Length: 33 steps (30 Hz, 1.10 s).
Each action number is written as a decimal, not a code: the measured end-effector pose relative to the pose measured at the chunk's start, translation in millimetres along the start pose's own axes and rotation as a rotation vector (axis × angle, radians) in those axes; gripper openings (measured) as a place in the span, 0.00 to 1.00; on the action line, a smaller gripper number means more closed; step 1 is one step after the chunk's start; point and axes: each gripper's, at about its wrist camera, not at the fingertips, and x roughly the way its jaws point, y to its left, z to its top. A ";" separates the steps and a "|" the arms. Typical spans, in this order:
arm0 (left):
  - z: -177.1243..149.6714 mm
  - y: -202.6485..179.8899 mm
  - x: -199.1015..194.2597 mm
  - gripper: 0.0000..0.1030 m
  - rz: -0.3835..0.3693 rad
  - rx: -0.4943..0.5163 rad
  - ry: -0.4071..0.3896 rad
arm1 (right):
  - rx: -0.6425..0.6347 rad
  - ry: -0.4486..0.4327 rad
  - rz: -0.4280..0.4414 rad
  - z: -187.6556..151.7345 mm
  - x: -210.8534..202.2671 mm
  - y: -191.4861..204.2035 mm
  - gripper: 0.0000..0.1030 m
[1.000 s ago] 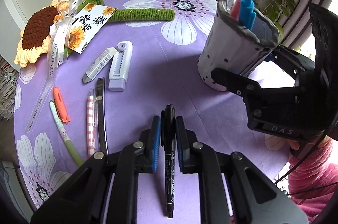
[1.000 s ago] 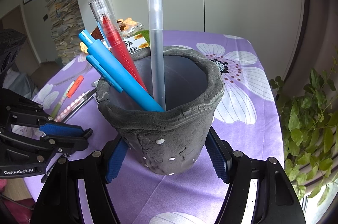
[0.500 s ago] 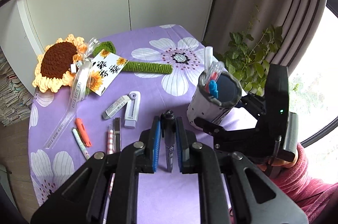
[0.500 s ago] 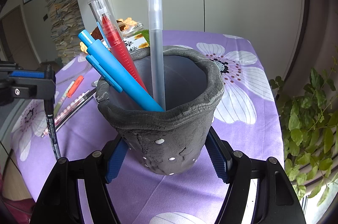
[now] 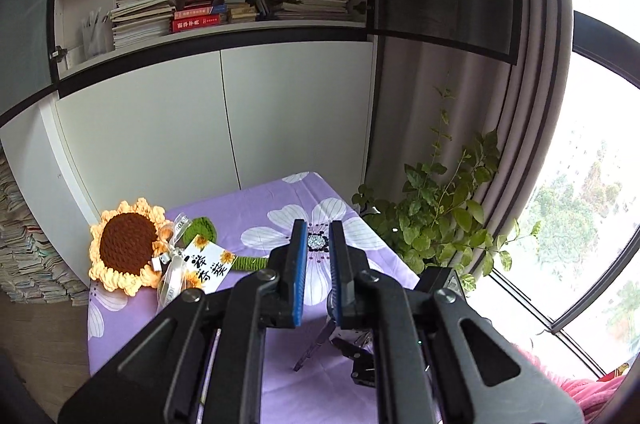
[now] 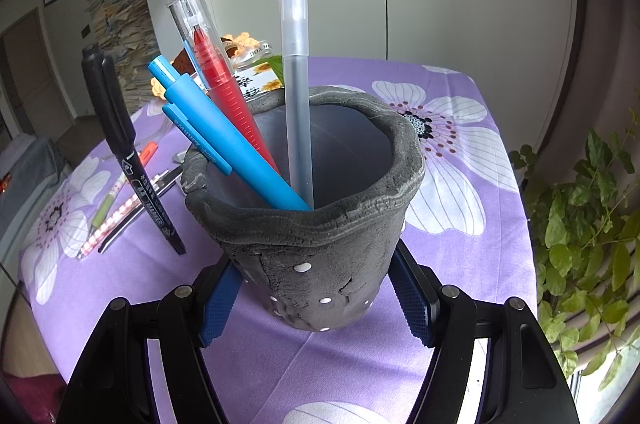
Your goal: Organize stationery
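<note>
My right gripper (image 6: 316,294) is shut on the grey pen holder (image 6: 320,248) and holds it on the purple flowered tablecloth (image 6: 460,192). The holder has a blue pen (image 6: 224,136), a red pen (image 6: 216,76) and a frosted grey pen (image 6: 298,92) in it. A black marker (image 6: 132,156) stands in mid-air, tip down, just left of the holder. My left gripper (image 5: 318,276) is raised high above the table, its blue pads (image 5: 299,276) a small gap apart with nothing visible between them.
A crochet sunflower (image 5: 126,248) with a card (image 5: 208,264) lies at the table's far left. Several pens (image 6: 120,212) lie on the cloth left of the holder. A potted plant (image 5: 436,224) stands past the table's right edge, cupboards behind.
My left gripper rose and tilted up from the table. The black marker left its pads and now shows beside the holder in the right wrist view. The right gripper kept still.
</note>
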 end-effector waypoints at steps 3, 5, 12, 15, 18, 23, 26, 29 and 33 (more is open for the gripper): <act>-0.5 -8.1 4.0 0.09 -0.005 0.027 0.009 | 0.001 0.000 0.001 -0.4 -0.2 0.0 0.69; -10.0 -9.2 13.8 0.11 0.006 0.044 0.046 | 0.003 0.000 0.003 -0.8 -0.7 -0.2 0.69; -68.0 5.7 62.5 0.12 0.044 0.082 0.272 | 0.004 0.001 0.003 0.2 -0.6 -1.1 0.69; -95.9 1.9 78.3 0.16 0.050 0.146 0.351 | 0.004 0.002 0.003 0.2 -0.6 -1.1 0.69; -115.5 0.4 91.5 0.37 0.031 0.167 0.404 | 0.004 0.002 0.002 0.2 -0.7 -1.0 0.69; -132.4 1.2 104.9 0.45 0.031 0.191 0.428 | 0.002 0.003 -0.001 0.6 -0.2 -0.6 0.69; -140.1 0.1 111.1 0.45 0.025 0.218 0.447 | 0.002 0.003 -0.001 0.6 -0.3 -0.7 0.69; -145.6 -1.4 115.5 0.44 0.011 0.238 0.459 | 0.002 0.003 0.000 0.5 -0.4 -0.6 0.69; -149.0 -7.0 124.9 0.44 -0.015 0.267 0.466 | 0.002 0.003 -0.001 0.5 -0.3 -0.5 0.69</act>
